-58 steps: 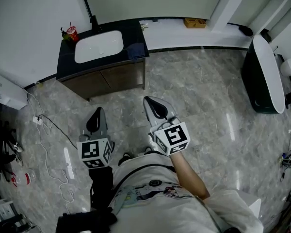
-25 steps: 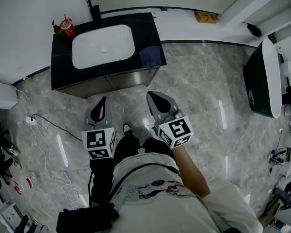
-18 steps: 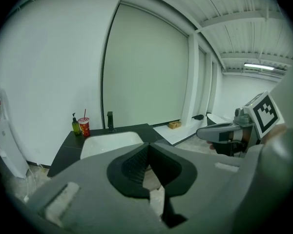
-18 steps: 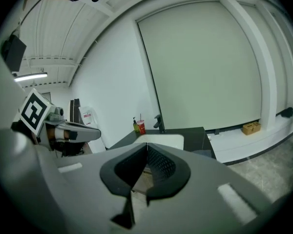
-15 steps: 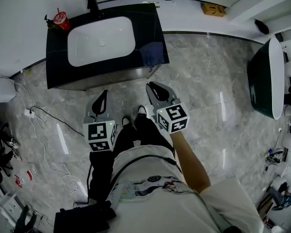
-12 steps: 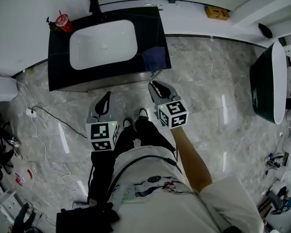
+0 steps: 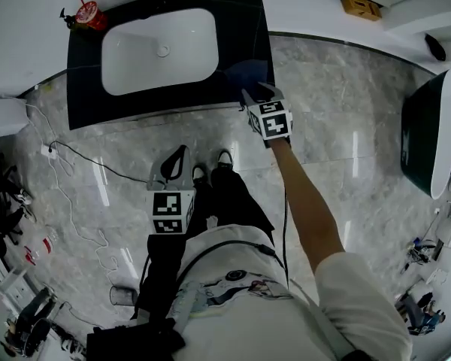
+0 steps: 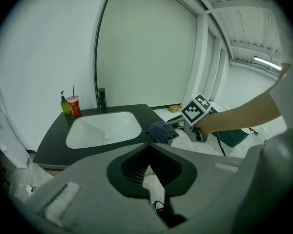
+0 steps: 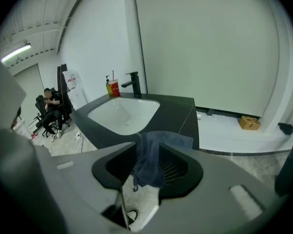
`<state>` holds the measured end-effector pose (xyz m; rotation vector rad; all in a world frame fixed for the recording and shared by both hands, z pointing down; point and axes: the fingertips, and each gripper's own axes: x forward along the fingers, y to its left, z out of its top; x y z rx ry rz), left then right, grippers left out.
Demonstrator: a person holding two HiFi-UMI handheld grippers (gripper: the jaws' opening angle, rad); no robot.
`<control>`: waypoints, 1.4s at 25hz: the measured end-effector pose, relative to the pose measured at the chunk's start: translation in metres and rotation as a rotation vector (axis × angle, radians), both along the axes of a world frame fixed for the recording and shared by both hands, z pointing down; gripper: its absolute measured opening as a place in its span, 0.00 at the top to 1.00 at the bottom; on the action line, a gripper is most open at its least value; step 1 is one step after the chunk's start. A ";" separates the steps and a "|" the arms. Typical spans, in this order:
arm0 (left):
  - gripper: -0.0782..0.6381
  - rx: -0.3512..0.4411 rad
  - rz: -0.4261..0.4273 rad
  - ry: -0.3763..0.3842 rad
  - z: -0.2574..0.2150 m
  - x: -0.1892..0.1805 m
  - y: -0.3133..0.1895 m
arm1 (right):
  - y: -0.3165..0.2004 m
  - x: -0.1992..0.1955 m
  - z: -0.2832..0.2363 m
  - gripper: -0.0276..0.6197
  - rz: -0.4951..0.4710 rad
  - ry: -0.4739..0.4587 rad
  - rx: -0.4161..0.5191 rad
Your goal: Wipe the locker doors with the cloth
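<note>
white basin (image 7: pixel 158 50) set in black counter (image 7: pixel 83 89) | red cup (image 7: pixel 86 15) at its back corner | cardboard box (image 7: pixel 361 6) by wall

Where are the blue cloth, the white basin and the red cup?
blue cloth (image 9: pixel 147 162): right gripper view, its hanging middle.
white basin (image 7: pixel 139 51): head view, its bare bowl.
red cup (image 7: pixel 89 16): head view, its top.

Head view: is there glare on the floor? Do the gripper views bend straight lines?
Head view: yes, pale streaks of reflected light lie on the glossy floor. Left gripper view: strong wide-angle bending, dark corners, a bright ceiling lamp at the right. Right gripper view: the same bending and dark corners; the cloth looks fairly sharp.
</note>
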<state>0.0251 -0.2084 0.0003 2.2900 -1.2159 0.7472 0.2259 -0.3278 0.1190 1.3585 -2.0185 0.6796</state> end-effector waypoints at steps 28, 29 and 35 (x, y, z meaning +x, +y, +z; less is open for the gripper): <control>0.89 -0.022 -0.125 -0.063 0.013 -0.032 0.034 | -0.013 0.004 -0.004 0.85 -0.032 0.080 0.089; 0.89 -0.015 -0.125 -0.060 0.011 -0.034 0.037 | -0.008 0.003 -0.014 0.85 -0.025 0.074 0.110; 0.89 0.039 -0.112 -0.031 -0.004 -0.052 0.061 | 0.048 -0.006 -0.071 0.85 0.045 0.033 0.214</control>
